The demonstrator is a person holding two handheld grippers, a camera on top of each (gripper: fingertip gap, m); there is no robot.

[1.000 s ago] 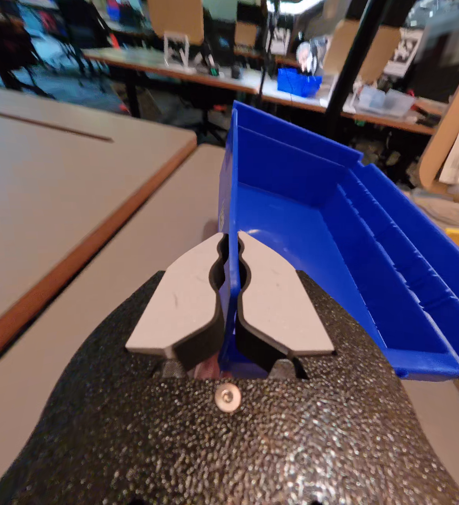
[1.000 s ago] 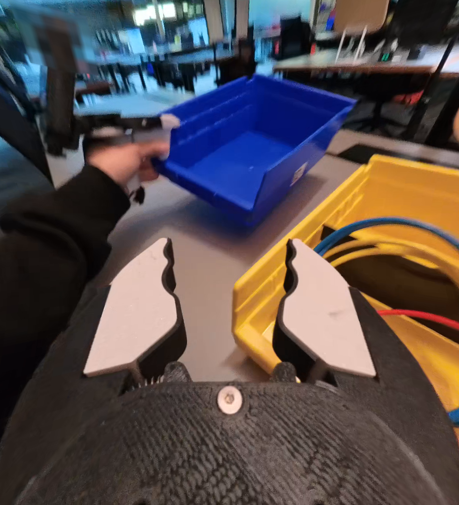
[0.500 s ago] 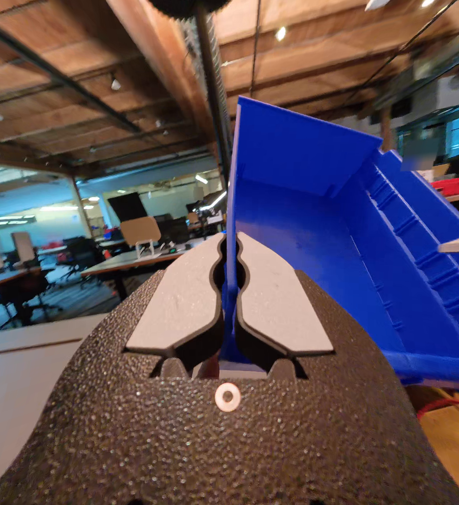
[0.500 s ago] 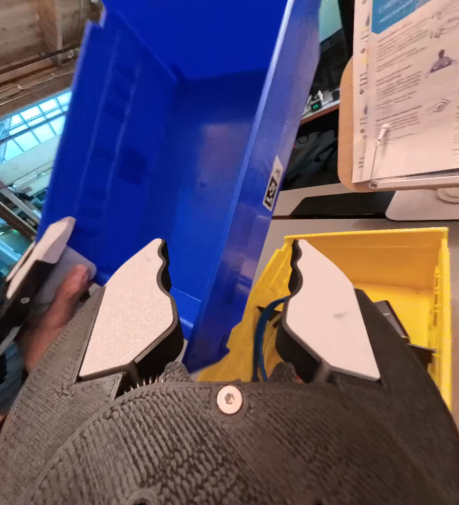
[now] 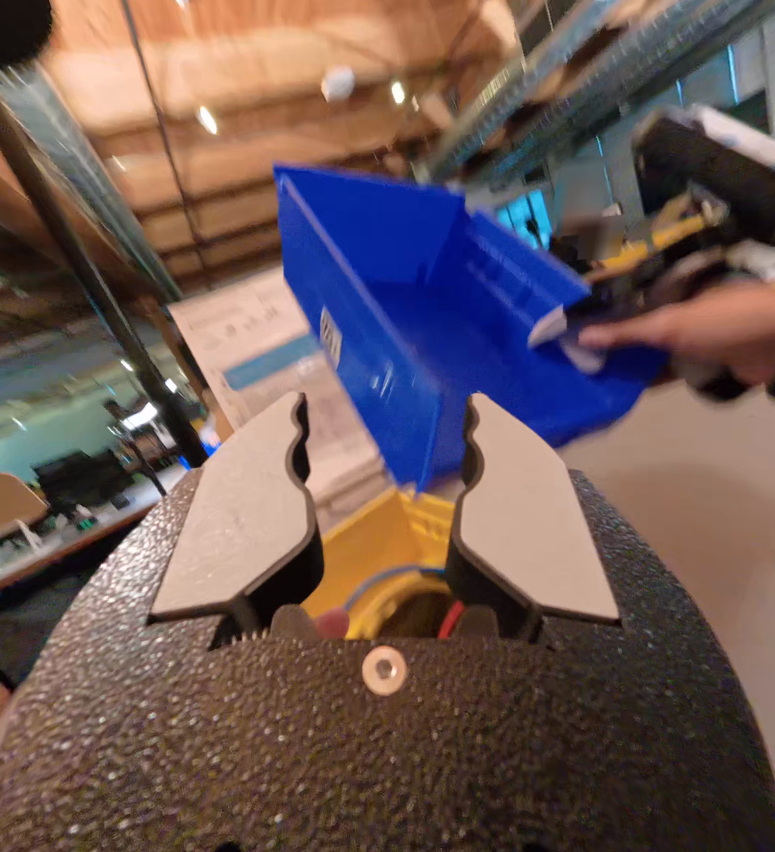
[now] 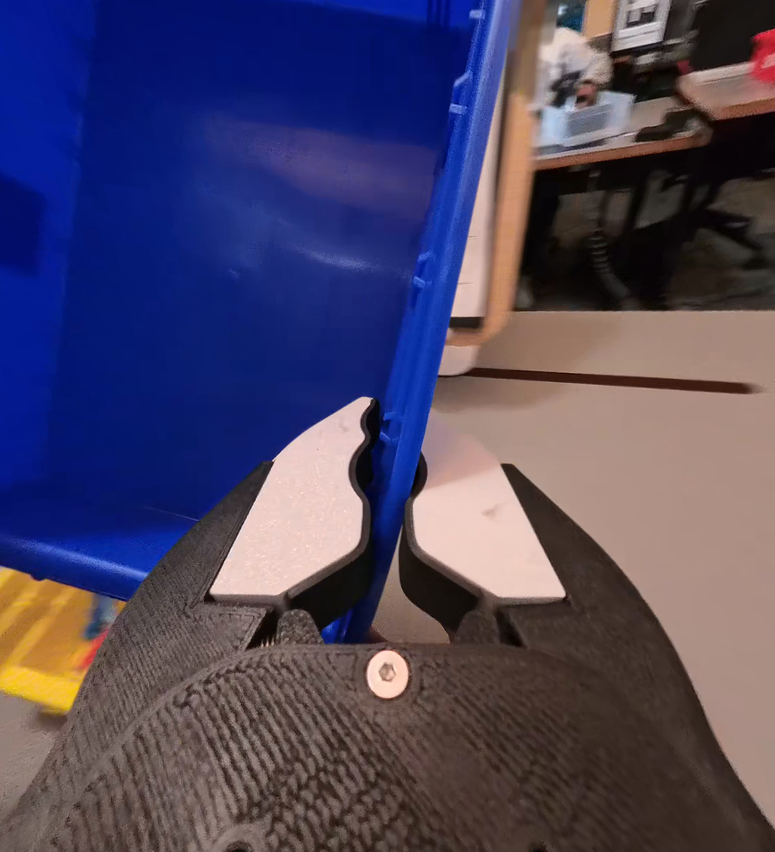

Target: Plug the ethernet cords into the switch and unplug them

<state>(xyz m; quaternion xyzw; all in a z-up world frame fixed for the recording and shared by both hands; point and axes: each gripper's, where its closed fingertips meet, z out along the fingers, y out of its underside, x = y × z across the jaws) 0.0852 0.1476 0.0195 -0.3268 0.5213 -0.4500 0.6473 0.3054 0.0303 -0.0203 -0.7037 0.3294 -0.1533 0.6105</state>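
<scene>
My left gripper is open and empty, just above the yellow bin. Coiled blue and red ethernet cords lie in that bin. The empty blue bin hangs tilted in the air ahead of the left gripper. My right gripper is shut on the blue bin's side wall; it also shows in the left wrist view, with the person's hand behind it. No switch is clearly in view.
The grey table stretches to the right. A wood-edged board with a poster stands behind the bins. A black pole rises at the left. The yellow bin's corner shows blurred below the blue bin.
My left gripper has let go of the blue bin and opened. My right gripper has shut on the bin's wall and now carries it, tilted, by the yellow bin.
</scene>
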